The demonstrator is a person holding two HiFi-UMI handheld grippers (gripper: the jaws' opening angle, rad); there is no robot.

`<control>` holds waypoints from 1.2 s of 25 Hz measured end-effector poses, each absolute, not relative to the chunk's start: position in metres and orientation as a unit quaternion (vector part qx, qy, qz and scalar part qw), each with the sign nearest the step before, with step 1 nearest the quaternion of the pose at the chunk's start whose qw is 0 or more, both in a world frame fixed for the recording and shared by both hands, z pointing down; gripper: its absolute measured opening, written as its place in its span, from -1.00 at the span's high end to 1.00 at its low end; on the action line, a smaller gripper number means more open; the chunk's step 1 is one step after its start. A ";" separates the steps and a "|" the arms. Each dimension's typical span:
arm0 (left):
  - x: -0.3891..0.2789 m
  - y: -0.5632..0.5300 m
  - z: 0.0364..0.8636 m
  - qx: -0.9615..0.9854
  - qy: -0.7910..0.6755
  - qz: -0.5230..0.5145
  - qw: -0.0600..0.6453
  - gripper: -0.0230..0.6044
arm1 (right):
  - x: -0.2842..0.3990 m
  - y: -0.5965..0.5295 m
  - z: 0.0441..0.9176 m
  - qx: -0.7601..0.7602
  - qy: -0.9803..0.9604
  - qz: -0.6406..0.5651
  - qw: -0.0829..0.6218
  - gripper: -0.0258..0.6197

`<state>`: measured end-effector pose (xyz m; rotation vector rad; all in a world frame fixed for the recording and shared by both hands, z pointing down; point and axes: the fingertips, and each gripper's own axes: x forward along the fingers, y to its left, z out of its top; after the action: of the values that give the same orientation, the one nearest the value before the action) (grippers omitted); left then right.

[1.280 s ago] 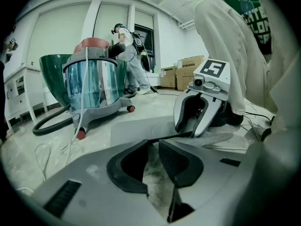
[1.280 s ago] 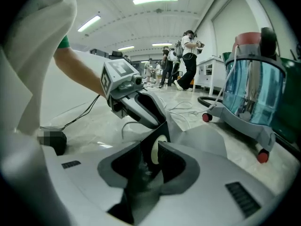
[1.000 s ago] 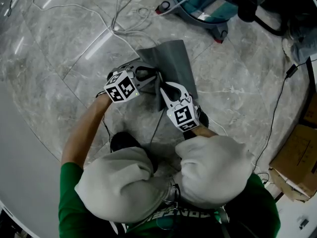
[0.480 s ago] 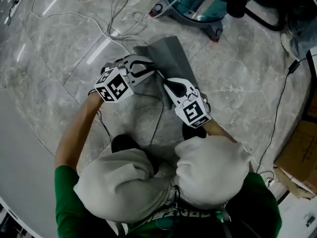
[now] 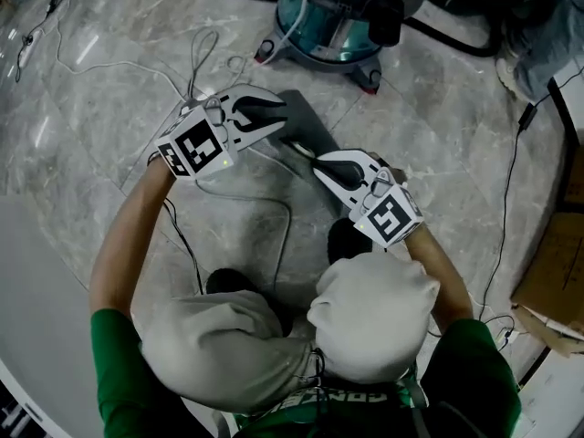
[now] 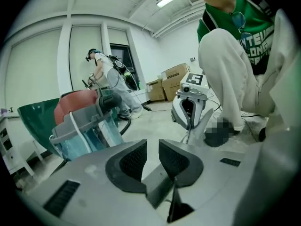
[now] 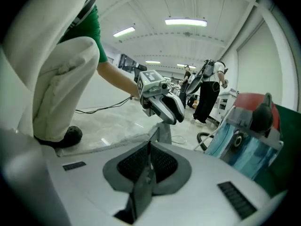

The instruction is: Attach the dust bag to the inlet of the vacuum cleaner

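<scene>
The grey dust bag (image 5: 313, 136) hangs off the floor, held between my two grippers. My left gripper (image 5: 283, 119) grips its left edge, and in the left gripper view a fold of the bag (image 6: 159, 193) sits pinched deep between the dark pads. My right gripper (image 5: 317, 161) is shut on the other edge; in the right gripper view the thin sheet (image 7: 141, 192) stands upright between the closed pads (image 7: 131, 166). The vacuum cleaner (image 5: 336, 12), with a teal drum and a red top, stands on the floor just beyond the bag. Its inlet is not visible.
White cables (image 5: 196, 62) loop on the marble floor to the left, and a black hose (image 5: 456, 39) runs right of the vacuum. Cardboard boxes (image 5: 557, 281) sit at the right edge. My knees (image 5: 374, 318) fill the foreground. Another person (image 6: 108, 79) stands further back.
Both grippers have risen and spread apart with the bag, lifting it off the floor. The right gripper's jaws closed on the bag's edge. The vacuum now sits more centred in the head view.
</scene>
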<state>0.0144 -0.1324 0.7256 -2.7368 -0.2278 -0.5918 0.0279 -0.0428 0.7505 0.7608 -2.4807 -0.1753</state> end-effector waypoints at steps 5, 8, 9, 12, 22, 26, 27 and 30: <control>0.040 -0.127 0.688 -0.954 -0.119 -0.194 0.194 0.69 | 0.060 -0.049 0.697 0.276 -0.917 -0.106 0.268 0.86; 0.054 -0.121 0.669 -0.958 -0.140 -0.174 0.178 0.69 | 0.076 -0.054 0.678 0.286 -0.917 -0.108 0.255 0.87; 0.058 -0.120 0.665 -0.960 -0.144 -0.169 0.170 0.69 | 0.081 -0.056 0.673 0.290 -0.917 -0.107 0.250 0.87; 0.066 -0.118 0.656 -0.967 -0.150 -0.152 0.142 0.69 | 0.096 -0.063 0.663 0.306 -0.920 -0.099 0.225 0.88; 0.074 -0.117 0.650 -0.970 -0.158 -0.148 0.109 0.78 | 0.121 -0.080 0.644 0.334 -0.926 -0.063 0.167 0.88; 0.076 -0.124 0.640 -0.975 -0.156 -0.130 0.095 0.78 | 0.126 -0.088 0.636 0.332 -0.926 -0.076 0.165 0.88; 0.077 -0.125 0.639 -0.975 -0.157 -0.126 0.092 0.78 | 0.127 -0.090 0.634 0.333 -0.925 -0.081 0.166 0.88; 0.079 -0.125 0.636 -0.977 -0.162 -0.119 0.077 0.78 | 0.129 -0.093 0.629 0.340 -0.921 -0.095 0.163 0.88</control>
<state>0.0787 -0.1253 0.6360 -2.9256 -0.4848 -0.3564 0.1295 -0.0933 0.6291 0.9695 -2.6275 -0.2714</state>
